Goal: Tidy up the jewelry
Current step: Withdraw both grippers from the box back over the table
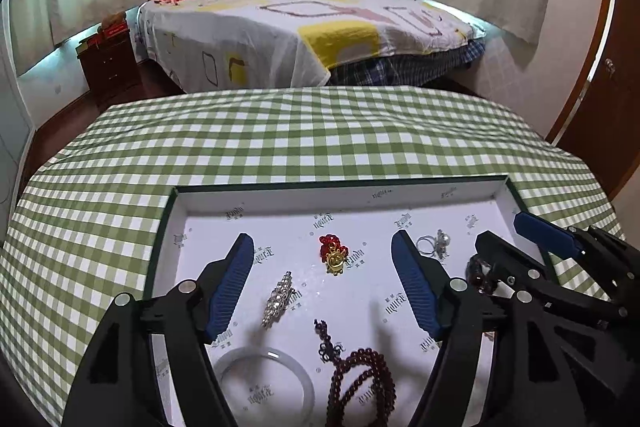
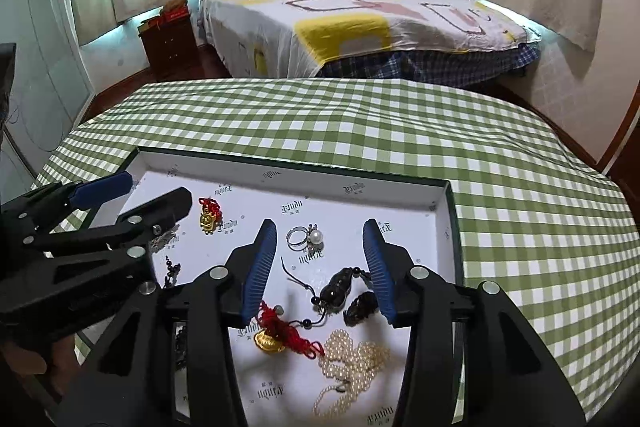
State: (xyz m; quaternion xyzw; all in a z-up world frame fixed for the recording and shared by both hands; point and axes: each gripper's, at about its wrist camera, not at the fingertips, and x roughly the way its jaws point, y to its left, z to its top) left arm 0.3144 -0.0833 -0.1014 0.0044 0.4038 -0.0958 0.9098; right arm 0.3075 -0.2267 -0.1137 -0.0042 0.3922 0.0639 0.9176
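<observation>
A shallow white tray (image 1: 280,203) with dark green rim lies on the checked table, also in the right wrist view (image 2: 400,201). In it: a gold charm on red cord (image 1: 335,258), a silver brooch (image 1: 278,299), a pale bangle (image 1: 264,383), dark red beads (image 1: 360,383), a pearl ring (image 2: 306,239), a dark carved pendant (image 2: 338,291), a gold ingot charm on red cord (image 2: 280,333), a pearl necklace (image 2: 352,363). My left gripper (image 1: 322,247) is open above the tray's left half. My right gripper (image 2: 320,235) is open above the right half, over the ring and pendant.
The green-and-white checked cloth (image 1: 320,135) covers the table beyond the tray. Behind it stand a bed (image 1: 304,27), a dark nightstand (image 1: 108,63) and curtains. The right gripper shows at the right edge of the left wrist view (image 1: 520,243).
</observation>
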